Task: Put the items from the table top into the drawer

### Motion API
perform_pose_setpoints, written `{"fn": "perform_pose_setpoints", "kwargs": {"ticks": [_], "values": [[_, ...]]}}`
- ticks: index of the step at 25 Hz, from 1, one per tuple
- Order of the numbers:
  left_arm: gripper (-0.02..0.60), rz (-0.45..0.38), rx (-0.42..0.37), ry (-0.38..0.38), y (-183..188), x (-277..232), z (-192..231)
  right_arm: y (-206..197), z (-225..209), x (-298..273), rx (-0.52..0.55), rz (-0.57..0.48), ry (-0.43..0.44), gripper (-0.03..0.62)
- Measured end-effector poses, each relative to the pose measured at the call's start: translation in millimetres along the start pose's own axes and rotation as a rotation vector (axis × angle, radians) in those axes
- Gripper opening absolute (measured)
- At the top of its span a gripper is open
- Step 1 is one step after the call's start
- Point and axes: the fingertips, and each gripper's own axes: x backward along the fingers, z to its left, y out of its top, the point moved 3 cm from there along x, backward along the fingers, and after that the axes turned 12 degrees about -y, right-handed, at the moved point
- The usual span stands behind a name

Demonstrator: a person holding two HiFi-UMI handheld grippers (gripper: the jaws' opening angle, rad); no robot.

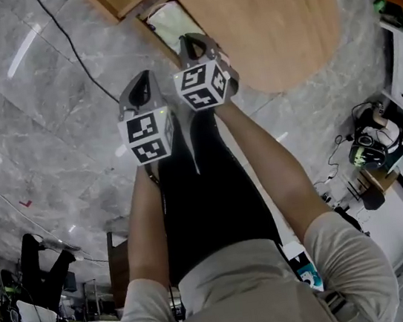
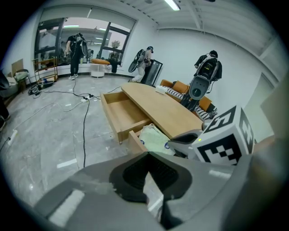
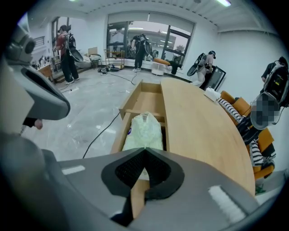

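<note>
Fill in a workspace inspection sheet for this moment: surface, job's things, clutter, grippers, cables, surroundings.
Surface: the wooden table top is mostly bare. A small white object sits at its far end, too small to identify.
Job's things: a pale plastic bag lies in the nearer open drawer. The farther drawer is open and looks empty.
Clutter: nothing seen by the drawers.
Grippers: left gripper and right gripper are both shut, with nothing between the jaws.
Cables: a black cable runs across the floor towards the drawers.
Surroundings: people stand in the background near windows.
</note>
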Motion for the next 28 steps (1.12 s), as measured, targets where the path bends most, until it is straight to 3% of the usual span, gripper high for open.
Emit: {"fn": "perform_pose_setpoints", "kwargs": {"ticks": [16,21,28], "values": [[0.02,0.012,0.002,-0.008,-0.5,-6.2,-4.5,-7.8,8.2,-18.7,-0.022,0.039,0.071,0.01],[0.02,-0.018,0.004,-0.002,8.7,4.6,-11.1,-5.1,13.8,-12.2,-0.096,0.031,0.137,0.109],[0.02,-0.036,0.005,0.01,11.3,25.6,-32.9,4.4,-1.0,22.6,-0.106,-0.039,0.136,0.108]]}}
